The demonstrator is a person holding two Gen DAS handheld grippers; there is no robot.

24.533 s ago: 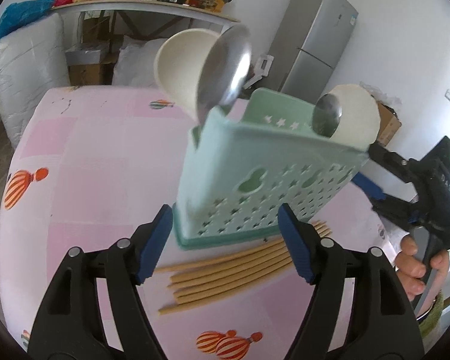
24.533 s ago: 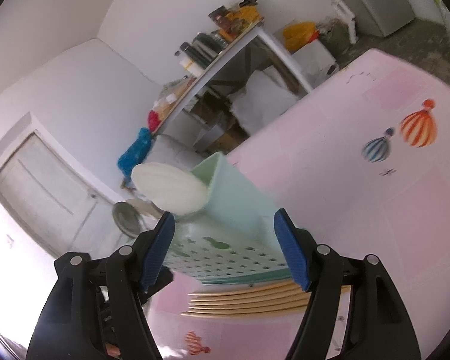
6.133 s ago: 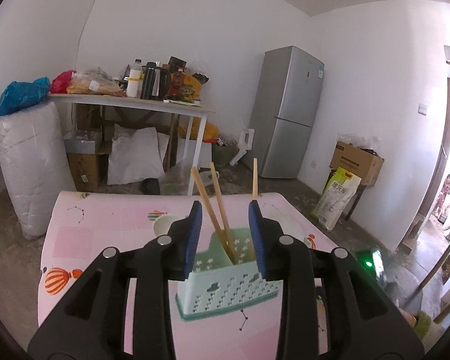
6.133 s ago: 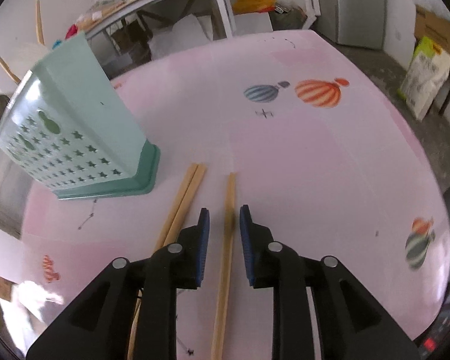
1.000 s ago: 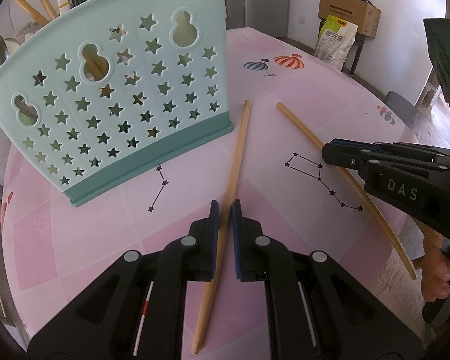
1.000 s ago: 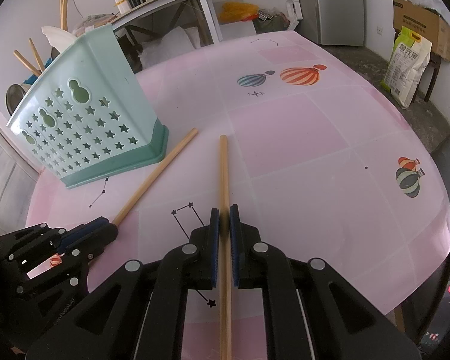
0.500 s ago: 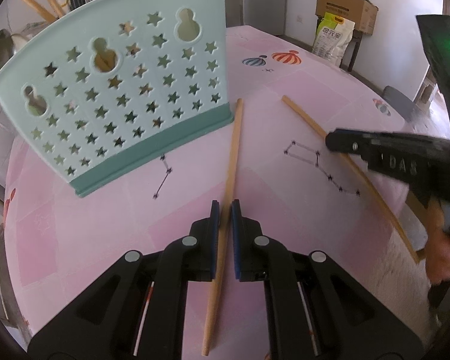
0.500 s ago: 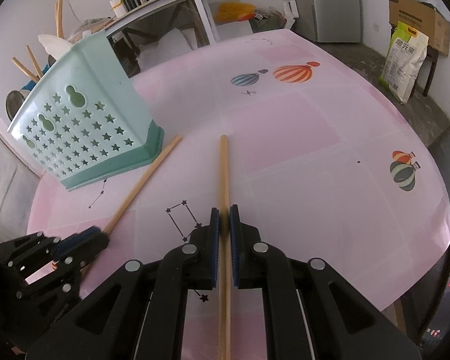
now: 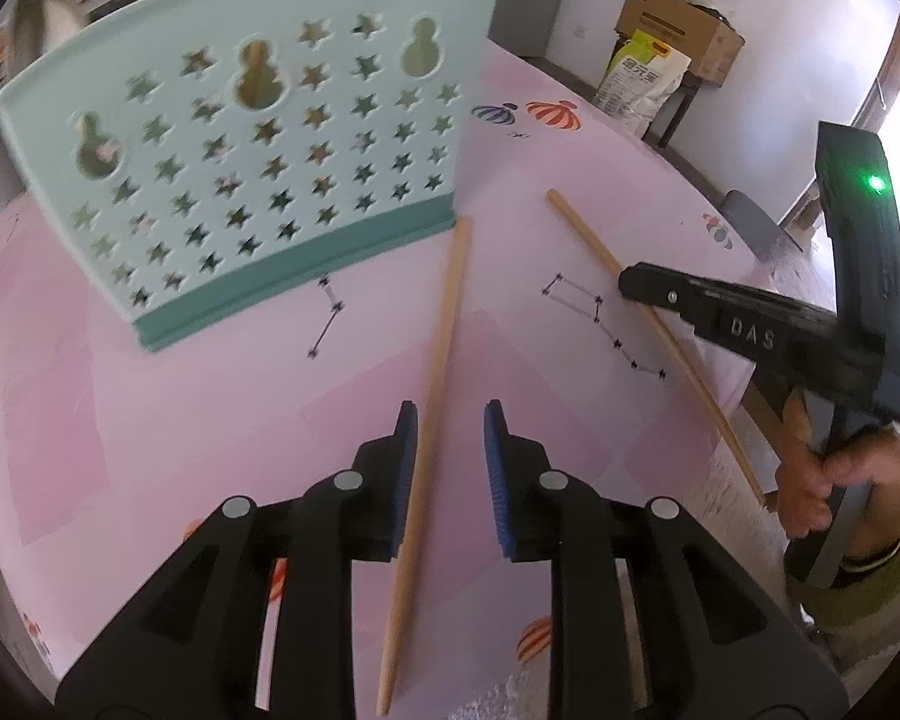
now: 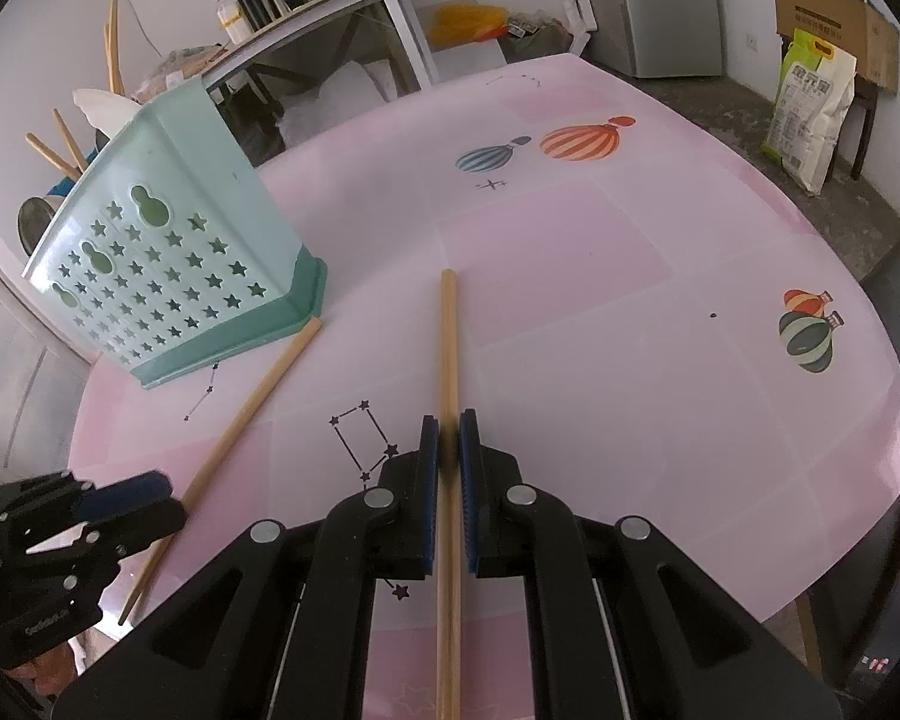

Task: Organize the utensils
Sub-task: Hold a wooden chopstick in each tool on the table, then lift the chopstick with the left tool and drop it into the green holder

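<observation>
Right wrist view: right gripper [image 10: 448, 468] clamps a thin wooden chopstick [image 10: 448, 360], light, stiff, probably slippery, mid-frame. Left gripper [image 9: 450, 468], jaws opening, straddles another chopstick [image 9: 432, 396] below the mint star-punched utensil basket [image 9: 258, 138]; grip mid-shaft.

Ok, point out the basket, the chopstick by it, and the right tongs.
basket [image 9: 330, 138], left wrist view, star-cut front wall.
chopstick [image 9: 444, 324], left wrist view, mid-shaft.
right tongs [image 10: 448, 444], right wrist view, between the tips.
</observation>
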